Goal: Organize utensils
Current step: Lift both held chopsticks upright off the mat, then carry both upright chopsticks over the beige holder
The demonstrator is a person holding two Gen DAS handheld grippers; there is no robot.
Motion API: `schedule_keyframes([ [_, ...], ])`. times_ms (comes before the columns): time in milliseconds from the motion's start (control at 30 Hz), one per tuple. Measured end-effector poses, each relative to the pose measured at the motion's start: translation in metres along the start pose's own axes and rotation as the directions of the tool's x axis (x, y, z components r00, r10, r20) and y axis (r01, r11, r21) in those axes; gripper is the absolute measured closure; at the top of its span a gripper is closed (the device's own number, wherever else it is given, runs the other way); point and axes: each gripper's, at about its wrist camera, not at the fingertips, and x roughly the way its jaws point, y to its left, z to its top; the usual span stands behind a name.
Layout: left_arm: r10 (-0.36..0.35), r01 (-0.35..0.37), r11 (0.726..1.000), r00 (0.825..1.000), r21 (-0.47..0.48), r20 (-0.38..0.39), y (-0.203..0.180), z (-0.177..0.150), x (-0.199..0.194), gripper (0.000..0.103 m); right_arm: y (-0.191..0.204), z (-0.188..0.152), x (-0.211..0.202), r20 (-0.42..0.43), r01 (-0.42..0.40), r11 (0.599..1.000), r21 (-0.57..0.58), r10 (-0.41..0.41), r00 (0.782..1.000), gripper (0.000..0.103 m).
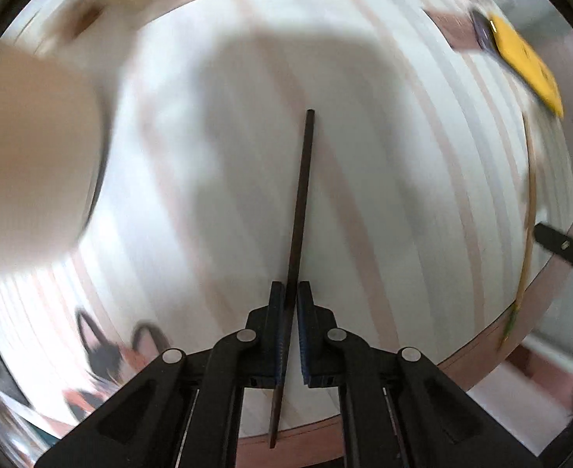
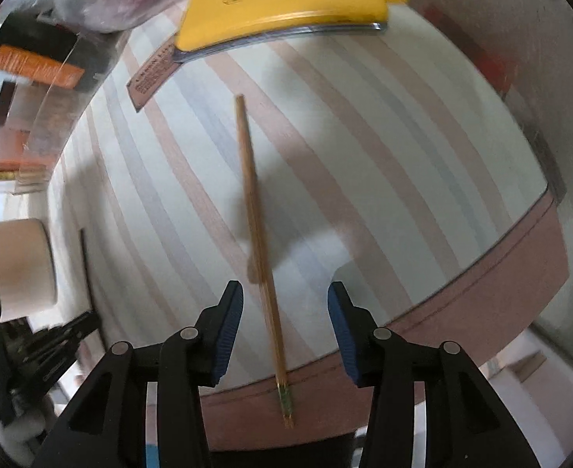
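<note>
While the left gripper (image 1: 291, 304) is pointing down over the striped tabletop (image 1: 384, 156), its fingers (image 1: 276, 312) are clamping together on a dark chopstick (image 1: 300, 214), which is running from below the pads out over the middle of the cloth. In the right wrist view the right gripper (image 2: 284, 312) is hanging with its fingers (image 2: 230, 323) apart, and a bamboo chopstick (image 2: 261, 241) is lying between them untouched, its decorated end poking past the near pink edge (image 2: 462, 304) of the tabletop. The cloth around both sticks is lying bare across the centre. Along the far edge a yellow case (image 2: 286, 4) is sitting, with a brown label (image 2: 152, 74) just beside it and clear-wrapped packets (image 2: 44, 62) crowding the far left corner. A beige cylinder (image 2: 17, 261) is standing at the left edge. The left view is blurring heavily. Beyond the near edge pale floor (image 2: 520, 370) is showing.
</note>
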Motion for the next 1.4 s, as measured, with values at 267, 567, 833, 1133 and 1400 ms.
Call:
schedule_keyframes([
  [267,-0.044,0.053,0.990,0.997,-0.133,0.069,0.054,-0.040,0.010,0.094,0.058,-0.023,0.011,0.076,0.185,0.960,-0.212,-0.173,0.982,0.096],
  [567,0.063,-0.062,0.998,0.990,-0.012,0.128,0.033,-0.042,0.017,0.099,0.117,-0.056,0.028,0.066,0.214,0.905,-0.368,-0.205,0.977,0.096],
  [833,0.070,-0.068,0.998,0.974,-0.018,0.214,0.033,-0.070,0.000,0.100,0.119,-0.067,0.024,0.078,0.157,0.933,-0.324,-0.139,0.987,0.096],
  [1133,0.025,-0.018,1.000,0.915,-0.021,0.403,0.052,-0.101,-0.082,0.100,0.126,-0.086,-0.030,0.182,0.069,0.938,-0.339,-0.007,0.983,0.096],
  [1400,0.007,0.017,0.999,0.858,-0.043,0.513,0.077,-0.090,-0.119,0.100,0.152,-0.086,-0.082,0.283,0.021,0.937,-0.348,0.084,0.955,0.096],
])
